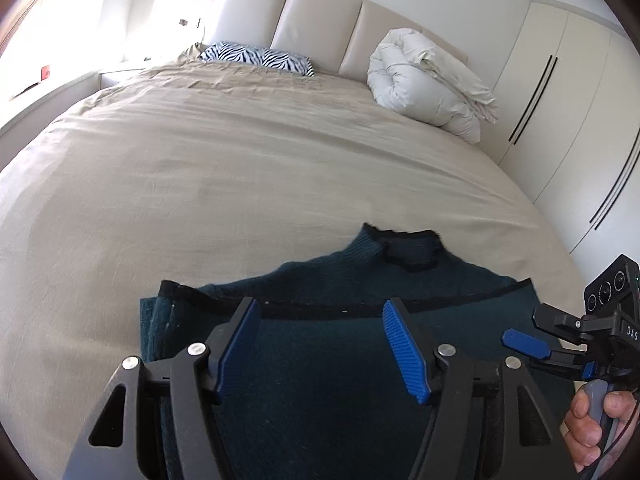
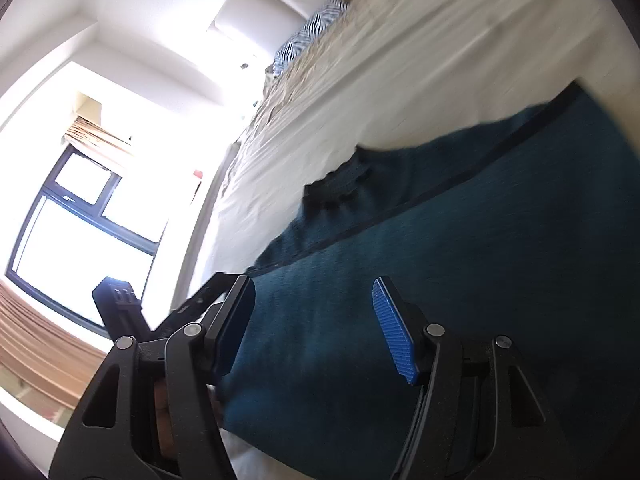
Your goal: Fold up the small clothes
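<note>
Big bed (image 1: 240, 168) taking up most of room, tan sheet lying over it. White puffy blanket (image 1: 424, 84) sitting rolled up near headboard, zebra pillow (image 1: 256, 58) lying far off beside it. Dark teal sweater (image 1: 320, 360) lying folded on near end of bed, neck pointing toward headboard. Left claw (image 1: 320, 344) hovering just over sweater, wide apart, holding nothing. Right claw (image 2: 314, 328) tilting sideways over same sweater, also wide apart, holding nothing.

Beige bed (image 1: 200, 168), zebra pillow (image 1: 258, 57), rolled white duvet (image 1: 424, 84), wardrobe (image 1: 560, 100), window (image 2: 80, 232).
</note>
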Demonstrator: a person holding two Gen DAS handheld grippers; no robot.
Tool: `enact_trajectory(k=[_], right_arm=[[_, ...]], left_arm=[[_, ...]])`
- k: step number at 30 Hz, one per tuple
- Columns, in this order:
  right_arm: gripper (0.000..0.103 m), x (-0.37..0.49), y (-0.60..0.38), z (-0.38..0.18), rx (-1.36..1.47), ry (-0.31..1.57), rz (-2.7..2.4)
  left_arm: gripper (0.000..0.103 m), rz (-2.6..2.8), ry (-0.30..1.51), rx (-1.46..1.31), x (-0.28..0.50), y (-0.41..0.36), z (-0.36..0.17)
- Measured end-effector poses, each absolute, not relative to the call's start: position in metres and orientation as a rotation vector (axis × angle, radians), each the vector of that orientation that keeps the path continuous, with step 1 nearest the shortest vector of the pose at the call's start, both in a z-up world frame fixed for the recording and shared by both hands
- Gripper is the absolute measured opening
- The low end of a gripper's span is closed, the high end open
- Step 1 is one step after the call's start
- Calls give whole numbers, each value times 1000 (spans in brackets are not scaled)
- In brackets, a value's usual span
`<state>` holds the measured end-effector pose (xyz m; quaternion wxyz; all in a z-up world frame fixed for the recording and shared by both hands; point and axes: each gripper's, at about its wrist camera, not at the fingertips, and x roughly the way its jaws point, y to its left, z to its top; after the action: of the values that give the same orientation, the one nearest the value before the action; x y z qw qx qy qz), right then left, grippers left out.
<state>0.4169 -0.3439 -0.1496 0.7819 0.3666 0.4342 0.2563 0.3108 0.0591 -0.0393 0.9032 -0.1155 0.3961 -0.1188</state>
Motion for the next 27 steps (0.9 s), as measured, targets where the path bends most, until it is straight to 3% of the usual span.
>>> enact_trajectory(k=[3,5,10,19,22,27], right_arm=[[55,443,-336,-176,841,971,513],[37,449,-350,-180,876,946,506],[25,445,-420,-188,948,852,395],[26,400,-525,-176,1020,712,36],[27,387,-494,-160,986,699,162],[27,380,-371,-148,826,845,484]], left_arm=[[65,-238,878,-304,316,80,-72],[65,-275,836,-342,310,89,-76],[65,-263,846,-296,311,81,-77],[67,-229,848,-219,313,68,-77],[69,-213,848,-185,314,62,-77],[69,-208,846,-175,314,60,-77]])
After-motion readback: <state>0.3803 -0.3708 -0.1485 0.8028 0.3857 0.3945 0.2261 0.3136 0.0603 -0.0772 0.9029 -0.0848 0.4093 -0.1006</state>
